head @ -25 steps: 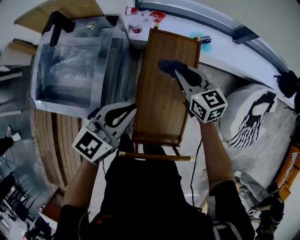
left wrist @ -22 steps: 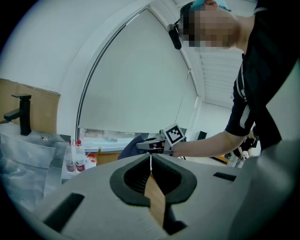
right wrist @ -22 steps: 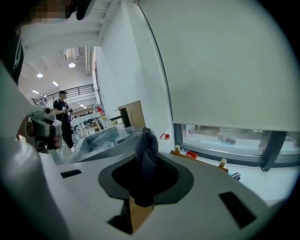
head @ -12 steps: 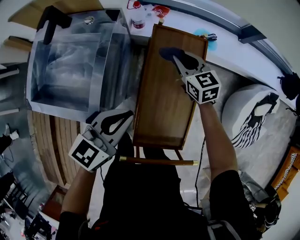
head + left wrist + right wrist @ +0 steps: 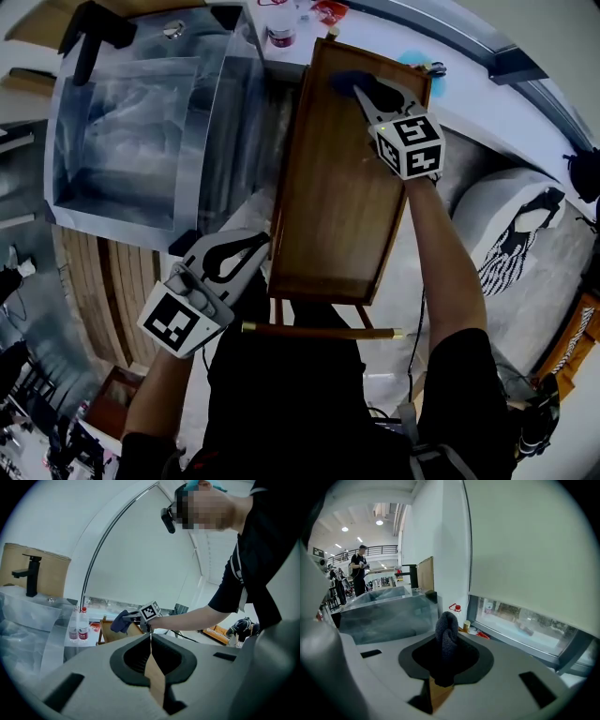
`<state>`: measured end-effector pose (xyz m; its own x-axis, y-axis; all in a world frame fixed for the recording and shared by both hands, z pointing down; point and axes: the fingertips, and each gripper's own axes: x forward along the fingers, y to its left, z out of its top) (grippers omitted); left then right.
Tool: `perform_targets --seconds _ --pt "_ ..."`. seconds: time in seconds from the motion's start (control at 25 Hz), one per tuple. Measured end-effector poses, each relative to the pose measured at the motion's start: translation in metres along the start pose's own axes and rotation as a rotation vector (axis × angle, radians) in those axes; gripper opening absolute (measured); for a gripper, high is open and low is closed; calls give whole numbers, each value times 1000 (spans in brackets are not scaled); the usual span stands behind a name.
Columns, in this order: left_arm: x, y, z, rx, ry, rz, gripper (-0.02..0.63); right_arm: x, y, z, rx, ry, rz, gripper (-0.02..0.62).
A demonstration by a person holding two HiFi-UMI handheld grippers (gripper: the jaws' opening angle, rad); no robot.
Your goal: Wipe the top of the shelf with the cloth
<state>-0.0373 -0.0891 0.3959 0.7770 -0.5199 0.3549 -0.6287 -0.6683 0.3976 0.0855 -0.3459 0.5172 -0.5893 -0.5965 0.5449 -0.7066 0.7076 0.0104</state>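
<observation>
— Where is the cloth (image 5: 349, 82)?
— At the far end of the shelf (image 5: 333, 206), close to its far right corner. It is a dark wad, gripped by the right tool (image 5: 367, 92).
— Gripped for certain?
— Yes. In the right gripper view the jaws are clenched on it. The cloth stands bunched between them and pokes out past the tips.
— Does it touch the wood?
— In the head view it sits low over the shelf top. I cannot tell whether it actually makes contact.
— And the left tool (image 5: 255, 246)?
— It is off the shelf, just beside the near left corner. In the left gripper view its jaws are pressed together with nothing between them.
— How far apart are the two tools?
— Well apart. One is at the near end of the shelf and the other at the far end, with the bare brown top between them.
— What stands around the shelf?
— To the left is a clear tank (image 5: 141, 122) with a black faucet (image 5: 89, 37) at its far corner. Beyond the far end is a white tabletop (image 5: 469, 103) with a red-labelled bottle (image 5: 281, 36) on it. A striped cushion (image 5: 506, 234) lies to the right. A thin rod (image 5: 319, 330) crosses just below the shelf's near end.
</observation>
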Motion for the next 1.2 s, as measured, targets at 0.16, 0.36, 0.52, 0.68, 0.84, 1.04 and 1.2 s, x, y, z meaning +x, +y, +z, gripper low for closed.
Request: perform_targets --seconds 0.16,0.36,0.52,0.68,0.84,1.04,1.2 --pt "-2 4 -10 -14 6 8 26 15 -6 -1 -34 -1 -18 69" --pt "-7 6 -20 -30 15 19 26 28 -11 14 -127 -24 -67 69" --pt "-9 7 -27 -38 29 17 26 42 -9 12 -236 -2 -102 69" --pt "-9 7 -36 -50 45 11 26 56 4 -16 -256 57 -68 69" --pt "-8 6 -39 -54 49 1 26 59 26 -42 -264 100 -21 69" --pt "-11 6 -41 -56 44 -9 26 54 50 -66 -286 145 30 69" --pt "-14 3 -44 -54 46 -19 26 48 65 -81 -281 172 60 69"
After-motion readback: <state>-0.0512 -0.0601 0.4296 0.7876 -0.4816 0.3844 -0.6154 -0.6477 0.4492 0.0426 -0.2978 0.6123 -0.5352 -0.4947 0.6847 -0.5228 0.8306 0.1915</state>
